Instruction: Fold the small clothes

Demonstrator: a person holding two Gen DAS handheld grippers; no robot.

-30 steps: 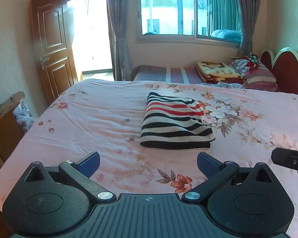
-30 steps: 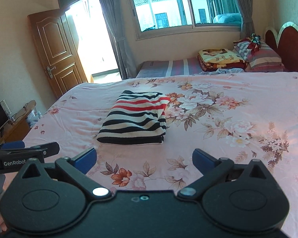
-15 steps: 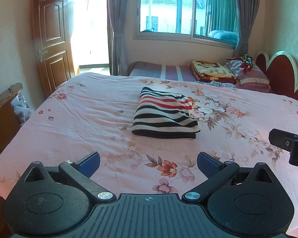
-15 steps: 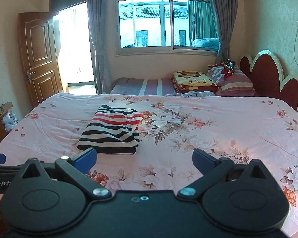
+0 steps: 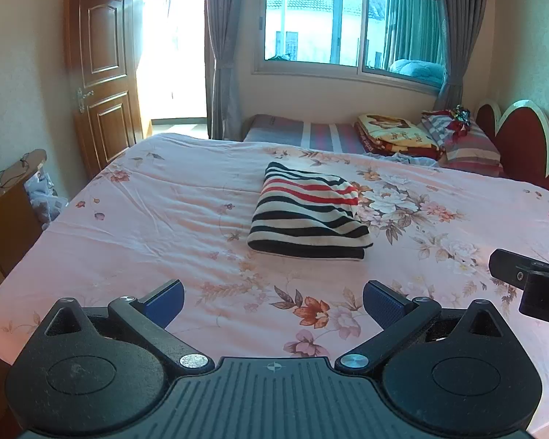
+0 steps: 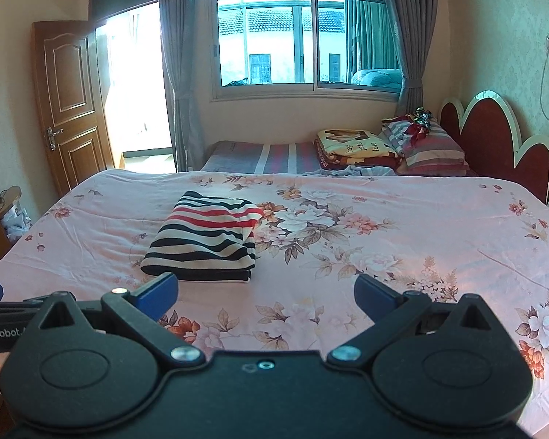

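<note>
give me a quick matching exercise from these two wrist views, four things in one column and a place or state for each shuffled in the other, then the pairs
Things:
1. striped garment
2. left gripper
3. wooden door
4. yellow blanket

Places or states:
A. stacked near the red headboard
B. open, holding nothing
C. folded, lying on the floral bedsheet
D. swung open at the left of the room

Pairs: 1-C, 2-B, 3-D, 4-A
</note>
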